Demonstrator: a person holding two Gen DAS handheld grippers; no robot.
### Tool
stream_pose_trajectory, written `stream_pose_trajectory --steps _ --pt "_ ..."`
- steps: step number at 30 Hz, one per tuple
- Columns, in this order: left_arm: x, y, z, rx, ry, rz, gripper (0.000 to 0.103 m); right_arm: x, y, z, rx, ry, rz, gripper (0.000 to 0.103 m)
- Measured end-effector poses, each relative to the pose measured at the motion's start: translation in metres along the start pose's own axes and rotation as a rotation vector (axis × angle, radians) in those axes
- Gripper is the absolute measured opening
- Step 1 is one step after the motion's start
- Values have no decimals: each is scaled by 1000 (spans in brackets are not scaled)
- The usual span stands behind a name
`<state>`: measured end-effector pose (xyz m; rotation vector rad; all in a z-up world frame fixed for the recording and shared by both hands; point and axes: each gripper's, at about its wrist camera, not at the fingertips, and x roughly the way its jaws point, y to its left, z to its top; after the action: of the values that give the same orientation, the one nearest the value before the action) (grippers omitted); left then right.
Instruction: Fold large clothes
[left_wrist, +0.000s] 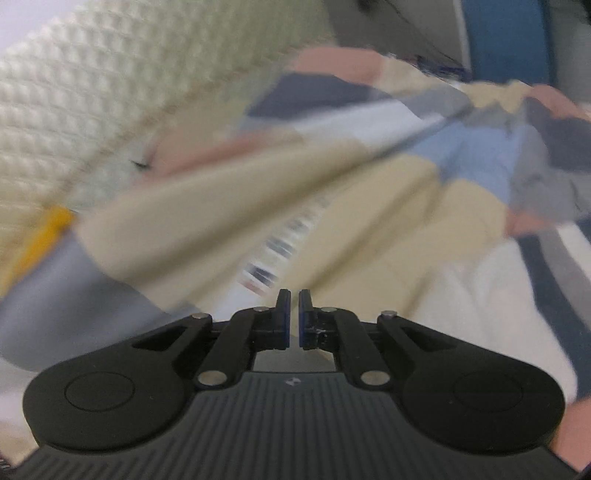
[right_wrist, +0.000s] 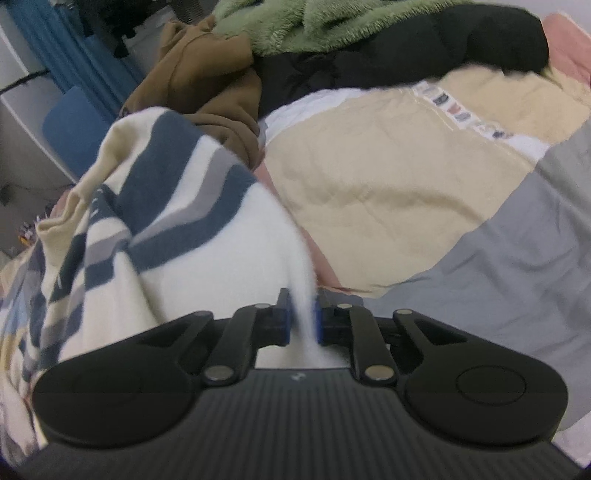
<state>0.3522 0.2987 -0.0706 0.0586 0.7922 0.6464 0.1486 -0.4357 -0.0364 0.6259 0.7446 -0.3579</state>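
- Right wrist view: the right gripper (right_wrist: 303, 314) is clamping a fold of the striped sweater (right_wrist: 177, 206), with white fabric running between its blue pads.
- The sweater, cream with navy and grey bands, is draping to the left of that gripper and lying over the patchwork quilt (right_wrist: 388, 177).
- At the far side, a brown garment (right_wrist: 210, 85), a green fleece (right_wrist: 314, 22) and a black garment (right_wrist: 406, 59) are lying in a heap.
- Left wrist view: the left gripper (left_wrist: 291, 317) is showing only a thin slit between its fingers, and nothing is visibly caught there.
- The sweater's pale body is appearing at the near right of this view.
- Step in hand, as judged: the right gripper is carrying one edge of the sweater to spread or fold it.
- The next move is calling for the left gripper to take a second edge, so that the cloth is pulled flat before folding.
- The left view is heavily motion-blurred; the quilt patches and the textured white surface (left_wrist: 92, 103) at far left are hard to identify.
- The sweater's sleeves and hem are cut off or bunched, so its layout is not readable.
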Motion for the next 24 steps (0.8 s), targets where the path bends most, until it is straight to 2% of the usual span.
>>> stream_pose_trajectory --steps 2,7,16,17,19,21,23,24 --pt "6 -2 -13 -10 18 -89 5 6 -1 2 12 7 -4 15" --pt "-1 7 -29 -54 -2 -232 6 14 -3 2 50 17 -4 17" --pt "-70 13 -64 16 -41 -401 7 5 -2 0 42 7 -1 18" --pt "-78 13 -68 12 -46 -428 11 3 -2 -1 38 7 -1 18" --pt "-92 12 -74 15 -60 -477 19 2 -4 -2 39 10 -11 31" --pt "-109 5 -83 43 -70 -533 33 0 -5 -4 42 18 -4 35" --pt "-121 -10 -93 96 -41 -570 36 -3 -2 -6 28 14 2 35" --pt "-123 -22 -98 134 0 -568 36 -5 0 -6 22 10 5 35"
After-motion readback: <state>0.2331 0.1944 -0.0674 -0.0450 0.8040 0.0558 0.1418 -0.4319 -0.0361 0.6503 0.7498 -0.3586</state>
